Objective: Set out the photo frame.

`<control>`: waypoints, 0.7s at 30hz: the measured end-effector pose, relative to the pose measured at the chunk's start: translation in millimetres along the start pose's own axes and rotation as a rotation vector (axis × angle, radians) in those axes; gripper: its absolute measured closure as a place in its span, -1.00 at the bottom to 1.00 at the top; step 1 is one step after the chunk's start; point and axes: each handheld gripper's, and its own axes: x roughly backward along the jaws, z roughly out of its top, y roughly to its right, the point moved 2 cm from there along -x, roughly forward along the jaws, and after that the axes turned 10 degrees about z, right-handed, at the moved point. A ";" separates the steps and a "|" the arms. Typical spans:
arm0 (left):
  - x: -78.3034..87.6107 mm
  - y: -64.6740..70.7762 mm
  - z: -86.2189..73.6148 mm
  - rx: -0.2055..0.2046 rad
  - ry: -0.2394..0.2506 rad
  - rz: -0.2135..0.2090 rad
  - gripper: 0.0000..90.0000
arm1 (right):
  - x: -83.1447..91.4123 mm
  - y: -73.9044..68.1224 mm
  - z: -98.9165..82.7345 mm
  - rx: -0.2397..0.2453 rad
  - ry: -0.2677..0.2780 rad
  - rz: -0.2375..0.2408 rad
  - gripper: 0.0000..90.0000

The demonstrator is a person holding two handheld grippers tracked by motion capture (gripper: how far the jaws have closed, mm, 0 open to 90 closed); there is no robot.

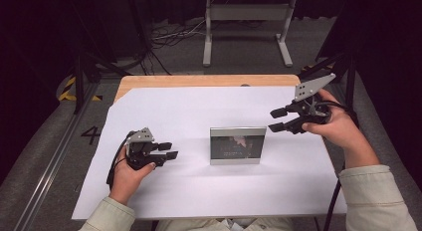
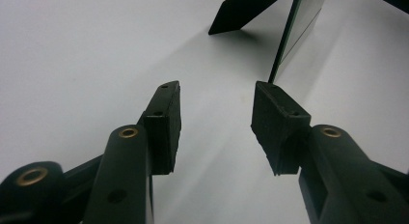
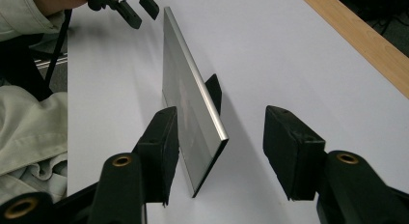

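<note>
A silver-edged picture frame [image 1: 237, 145] stands upright in the middle of the white sheet [image 1: 199, 191], propped from behind by a black leg [image 3: 213, 91]. My left gripper [image 1: 169, 150] rests low on the sheet to the frame's left, open and pointing at it with nothing between its pads [image 2: 166, 118]. In the left gripper view the frame [image 2: 301, 21] shows edge-on, a short way ahead. My right gripper [image 1: 276, 120] hovers at the frame's right edge, open. In the right gripper view the frame's near edge [image 3: 185, 93] lines up between the wide jaws, untouched by either pad.
The sheet covers most of a wooden table, whose far edge [image 1: 209, 80] is bare. A grey metal stand [image 1: 246, 27] and cables lie on the floor beyond. Pale sleeves [image 1: 373, 196] come in from the bottom.
</note>
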 end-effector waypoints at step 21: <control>1.1 -3.0 -0.6 -0.001 0.006 0.001 0.20 | 25.3 1.1 -44.5 -0.079 0.033 -0.059 0.03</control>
